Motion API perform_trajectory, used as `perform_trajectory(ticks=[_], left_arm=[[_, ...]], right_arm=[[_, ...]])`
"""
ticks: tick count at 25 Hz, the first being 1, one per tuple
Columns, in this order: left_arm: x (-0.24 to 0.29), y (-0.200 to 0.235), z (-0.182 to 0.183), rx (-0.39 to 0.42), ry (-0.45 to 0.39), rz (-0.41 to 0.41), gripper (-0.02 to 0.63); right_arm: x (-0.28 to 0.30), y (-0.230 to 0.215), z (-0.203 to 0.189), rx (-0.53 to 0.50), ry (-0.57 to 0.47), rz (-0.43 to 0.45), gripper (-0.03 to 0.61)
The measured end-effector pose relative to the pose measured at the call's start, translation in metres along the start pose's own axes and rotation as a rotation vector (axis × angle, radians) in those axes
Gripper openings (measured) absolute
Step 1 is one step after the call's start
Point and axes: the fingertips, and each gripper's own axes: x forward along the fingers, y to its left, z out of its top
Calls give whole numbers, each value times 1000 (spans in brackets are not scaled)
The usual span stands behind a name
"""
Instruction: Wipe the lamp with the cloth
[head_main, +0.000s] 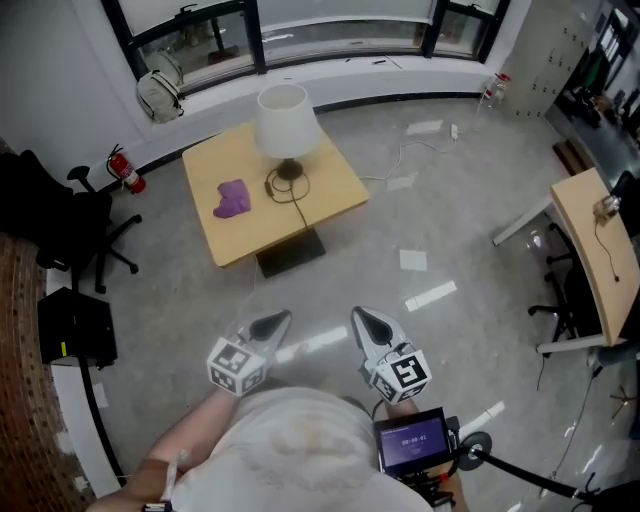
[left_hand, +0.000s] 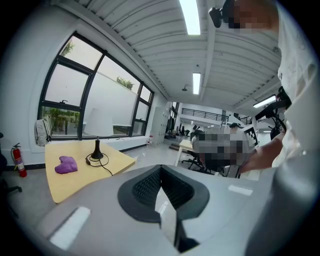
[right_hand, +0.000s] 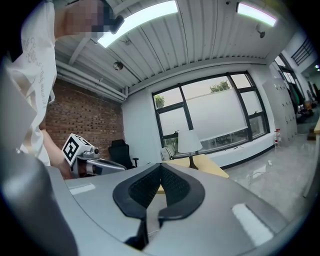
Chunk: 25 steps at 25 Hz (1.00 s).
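Note:
A white-shaded lamp (head_main: 286, 122) stands on a light wooden table (head_main: 330, 185) across the room, its black cord coiled by the base. A purple cloth (head_main: 233, 199) lies crumpled on the table to the lamp's left. My left gripper (head_main: 275, 322) and right gripper (head_main: 366, 320) are held close to my body, well short of the table, both shut on nothing. The left gripper view looks over the left gripper (left_hand: 160, 168) to the cloth (left_hand: 66, 164) and lamp (left_hand: 97, 150). Past the right gripper (right_hand: 160, 165), the right gripper view has the lamp (right_hand: 189, 142) in it.
Grey floor with strips of paper (head_main: 430, 296) lies between me and the table. A black office chair (head_main: 70, 215) and a fire extinguisher (head_main: 124, 168) are at the left. A backpack (head_main: 160, 92) leans by the window. A second desk (head_main: 598, 255) stands at the right.

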Motion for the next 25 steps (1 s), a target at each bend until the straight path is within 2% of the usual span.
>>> perform_trajectory(ticks=[15, 20, 25], left_arm=[[-2, -9, -1, -3, -2, 134, 2], [3, 3, -8, -19, 6, 137, 2], [23, 25, 0, -24, -3, 116, 2]], right_arm=[[-10, -9, -21, 4, 41, 116, 14], [5, -12, -16, -1, 39, 131, 14], [22, -30, -9, -11, 45, 98, 14]])
